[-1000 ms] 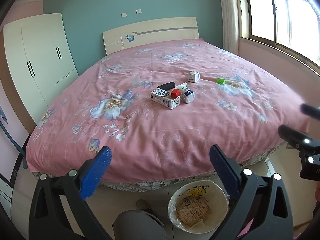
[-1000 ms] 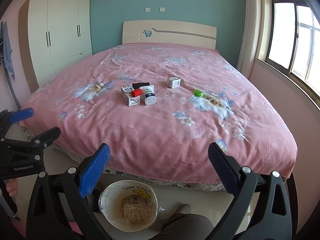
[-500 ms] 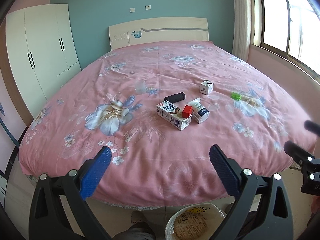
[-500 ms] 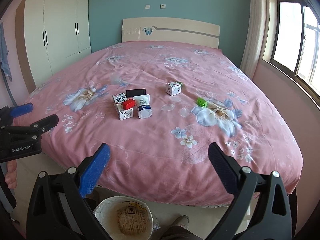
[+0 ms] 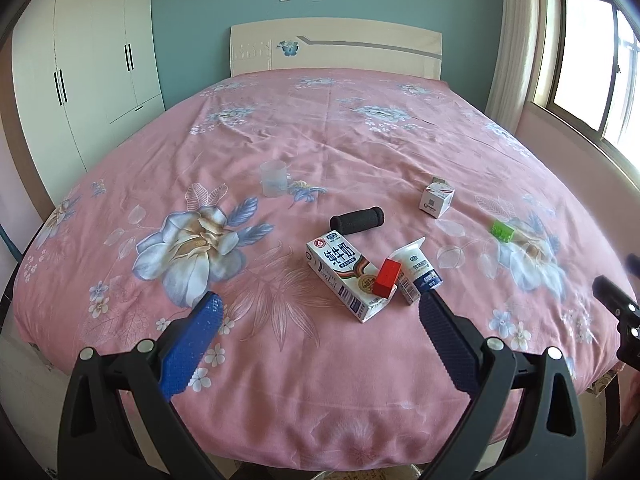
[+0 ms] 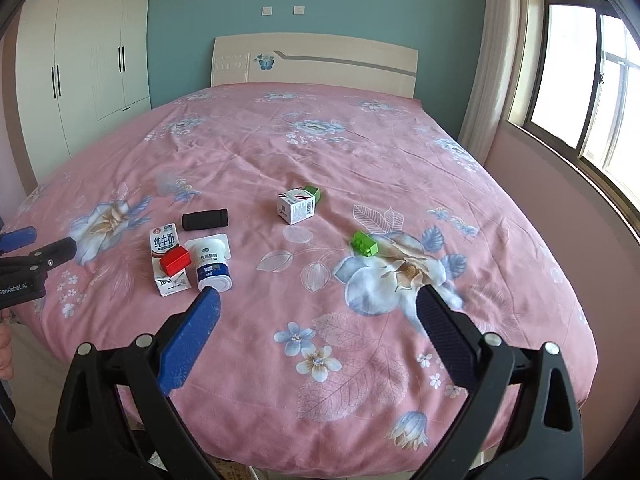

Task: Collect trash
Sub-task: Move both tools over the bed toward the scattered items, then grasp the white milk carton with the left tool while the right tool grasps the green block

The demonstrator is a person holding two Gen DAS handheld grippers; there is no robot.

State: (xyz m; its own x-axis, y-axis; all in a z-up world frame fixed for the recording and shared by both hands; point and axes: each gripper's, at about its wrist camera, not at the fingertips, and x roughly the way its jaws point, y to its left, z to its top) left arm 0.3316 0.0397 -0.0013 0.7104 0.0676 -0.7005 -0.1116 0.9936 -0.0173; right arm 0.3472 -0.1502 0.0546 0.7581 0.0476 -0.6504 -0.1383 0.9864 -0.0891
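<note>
On the pink floral bed lies a white milk carton (image 5: pixel 347 280) (image 6: pixel 167 262) with a red block (image 5: pixel 387 277) (image 6: pixel 175 261) on it. Beside it lies a white and blue yogurt cup (image 5: pixel 418 270) (image 6: pixel 211 261). A black cylinder (image 5: pixel 356 220) (image 6: pixel 205 219) lies just behind them. Farther right are a small white box (image 5: pixel 437 200) (image 6: pixel 296 207) and a green block (image 5: pixel 502 231) (image 6: pixel 364 244). A clear plastic cup (image 5: pixel 274 178) stands farther back. My left gripper (image 5: pixel 318 320) is open above the bed's near part, just short of the carton. My right gripper (image 6: pixel 318 312) is open, empty, right of the yogurt cup.
A white wardrobe (image 5: pixel 92 80) stands at the left wall. A window (image 6: pixel 592 80) is on the right. The bed's foot edge (image 5: pixel 320 440) is close below me, with a sliver of a bin's rim (image 5: pixel 392 474) under it. A second green block (image 6: pixel 313 192) sits behind the white box.
Both grippers have risen and moved forward over the bed toward the trash. The bin on the floor has slid almost out of view below. Both stay open.
</note>
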